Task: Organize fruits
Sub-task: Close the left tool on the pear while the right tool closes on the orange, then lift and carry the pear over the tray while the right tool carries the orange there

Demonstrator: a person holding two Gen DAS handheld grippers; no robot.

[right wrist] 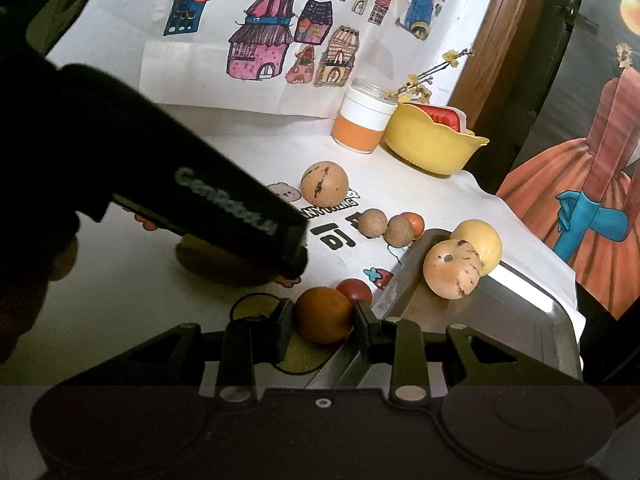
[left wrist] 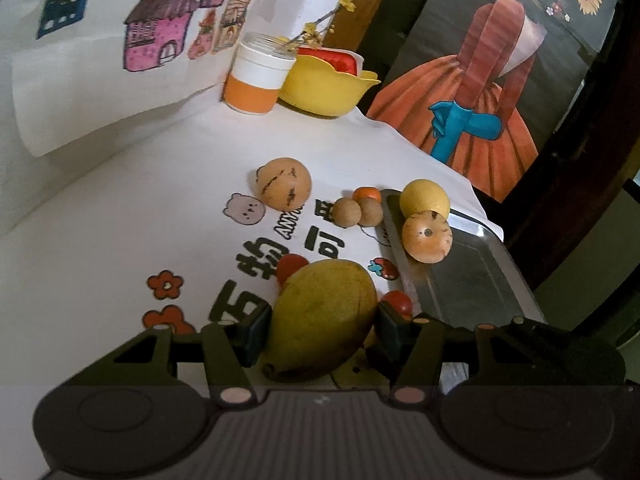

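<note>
The left gripper [left wrist: 322, 334] clasps a large yellow-green mango [left wrist: 320, 320] between its pads, low over the white tablecloth [left wrist: 120, 240]. The right gripper [right wrist: 324, 322] grips an orange [right wrist: 324, 314] just beside the metal tray's [right wrist: 520, 320] near corner. A yellow fruit [right wrist: 484, 240] and a speckled peach-coloured fruit [right wrist: 450, 274] sit touching inside the tray

A yellow-brown mango [left wrist: 320, 316], an orange [right wrist: 324, 314] and small fruits lie beside the metal tray [left wrist: 472, 280] holding two.
</note>
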